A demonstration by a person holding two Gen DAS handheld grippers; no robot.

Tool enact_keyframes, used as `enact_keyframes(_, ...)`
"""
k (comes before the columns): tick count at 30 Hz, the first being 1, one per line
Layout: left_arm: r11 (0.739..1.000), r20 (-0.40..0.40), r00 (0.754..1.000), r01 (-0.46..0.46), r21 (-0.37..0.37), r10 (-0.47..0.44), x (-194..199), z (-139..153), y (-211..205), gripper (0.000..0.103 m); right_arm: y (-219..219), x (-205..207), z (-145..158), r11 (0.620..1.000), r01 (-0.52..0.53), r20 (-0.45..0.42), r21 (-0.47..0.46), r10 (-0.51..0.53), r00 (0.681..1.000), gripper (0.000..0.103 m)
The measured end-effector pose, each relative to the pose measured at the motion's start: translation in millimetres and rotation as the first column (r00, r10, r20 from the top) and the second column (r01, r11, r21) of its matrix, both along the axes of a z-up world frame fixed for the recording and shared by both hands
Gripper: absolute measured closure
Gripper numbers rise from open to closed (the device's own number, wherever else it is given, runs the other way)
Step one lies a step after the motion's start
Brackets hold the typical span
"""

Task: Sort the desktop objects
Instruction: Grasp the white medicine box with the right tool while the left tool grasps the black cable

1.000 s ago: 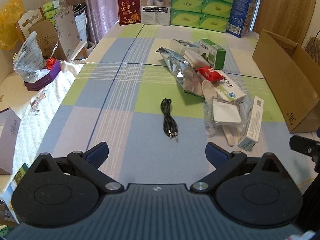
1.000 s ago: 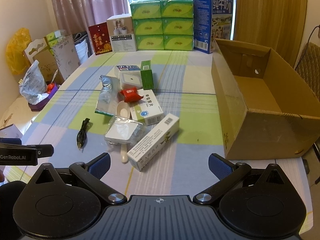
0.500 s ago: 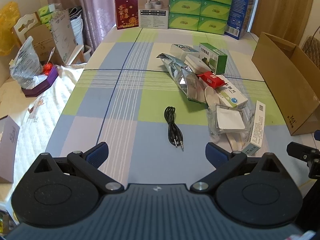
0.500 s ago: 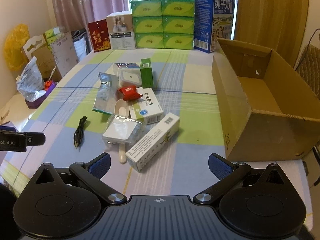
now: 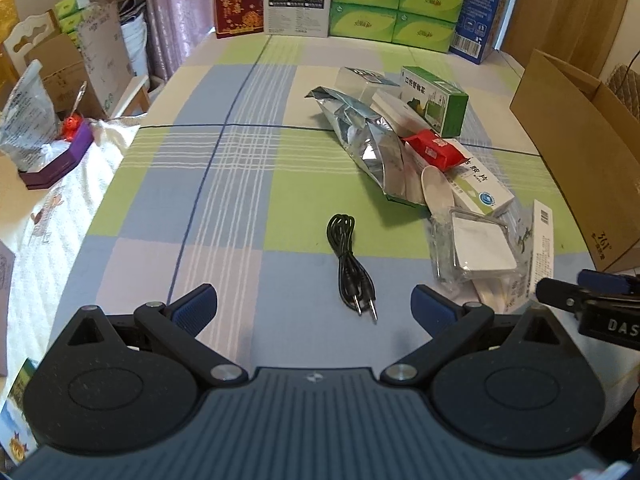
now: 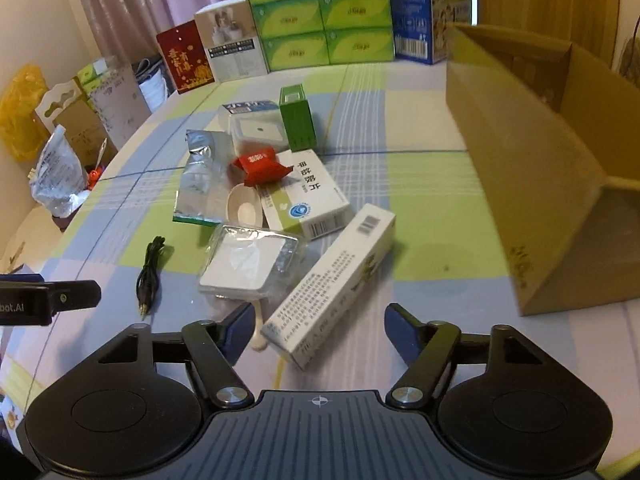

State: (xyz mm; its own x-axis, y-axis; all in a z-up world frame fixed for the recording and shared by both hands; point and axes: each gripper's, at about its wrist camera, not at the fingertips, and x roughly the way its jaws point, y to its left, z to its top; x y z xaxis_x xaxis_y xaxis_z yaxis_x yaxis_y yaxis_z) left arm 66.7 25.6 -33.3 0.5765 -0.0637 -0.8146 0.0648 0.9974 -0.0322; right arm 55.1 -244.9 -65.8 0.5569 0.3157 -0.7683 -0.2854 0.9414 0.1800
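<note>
Cardboard box cut off at 3 o'clock, blurred; spoon handle mostly hidden under clear packet; small print unreadable.

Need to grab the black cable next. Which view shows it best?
The left wrist view: the cable lies whole and centred ahead of the left gripper. The right wrist view shows it small, off to the left.

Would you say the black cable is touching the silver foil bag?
Apart: the left wrist view shows bare tablecloth between the black cable and the silver foil bag.
</note>
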Motion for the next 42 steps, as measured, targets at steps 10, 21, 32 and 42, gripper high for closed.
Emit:
enact_keyframes(10, 0.998, -0.028, 0.998, 0.056, -0.014, -0.056, 34, -30, -10, 0.013, 3, 17, -20, 0.997, -0.024, -0.036, -0.075, 0.022, 0.999, 0.076)
enact_keyframes(21, 0.997, 0.008, 0.997, 0.073, 0.009, -0.073, 52, -52, -19, 0.058, -11, 18, -21, 0.993, 0.001, 0.014, -0.117, 0.001, 1.0, 0.08)
enact_keyframes(32, 0.994, 0.031, 0.994, 0.106, -0.002, -0.105, 39, -50, -23, 0.092, -5, 31, -28, 0.99, -0.019, 0.019, -0.138, 0.021, 1.0, 0.062)
enact_keyframes(42, 0.994, 0.028, 0.994, 0.11, -0.011, -0.109, 38, -50, -24, 0.092, -1, 45, -31, 0.989, -0.01, 0.019, -0.149, 0.013, 1.0, 0.08)
